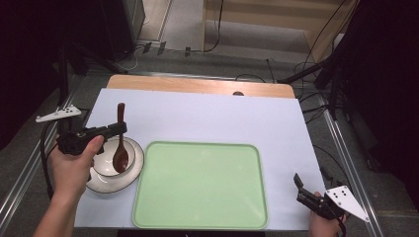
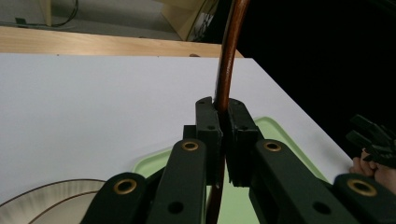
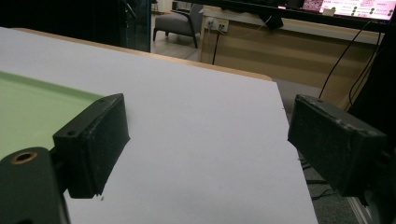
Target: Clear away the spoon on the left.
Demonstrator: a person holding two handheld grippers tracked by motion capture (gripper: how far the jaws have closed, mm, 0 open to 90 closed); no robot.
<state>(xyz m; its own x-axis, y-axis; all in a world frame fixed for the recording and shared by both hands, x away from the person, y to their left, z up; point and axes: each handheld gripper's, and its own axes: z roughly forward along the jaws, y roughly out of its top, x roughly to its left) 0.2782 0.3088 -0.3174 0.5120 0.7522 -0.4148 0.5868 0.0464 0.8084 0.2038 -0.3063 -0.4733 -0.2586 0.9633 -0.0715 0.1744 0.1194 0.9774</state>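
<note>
Left gripper [image 1: 118,129] jaws clamped mid-handle on wooden spoon [image 1: 120,143], long axis near upright, spoon's bowl resting in white bowl [image 1: 114,168] just left of green tray [image 1: 200,185]; right gripper [image 1: 305,191], jaws apart and empty, well apart at table's [image 1: 222,118] near-right corner.

The tabletop [image 1: 207,118] is a white sheet laid over a wooden board, whose bare wood shows as a strip along the far edge. A pale green tray [image 1: 200,185] with rounded corners lies flat on the near middle of it, its near rim close to the tabletop's near edge. Just left of the tray sits a white plate [image 1: 129,173], its rim touching or nearly touching the tray's left rim. A white bowl [image 1: 106,165] rests on the plate. The right and far parts of the white surface are bare.
</note>
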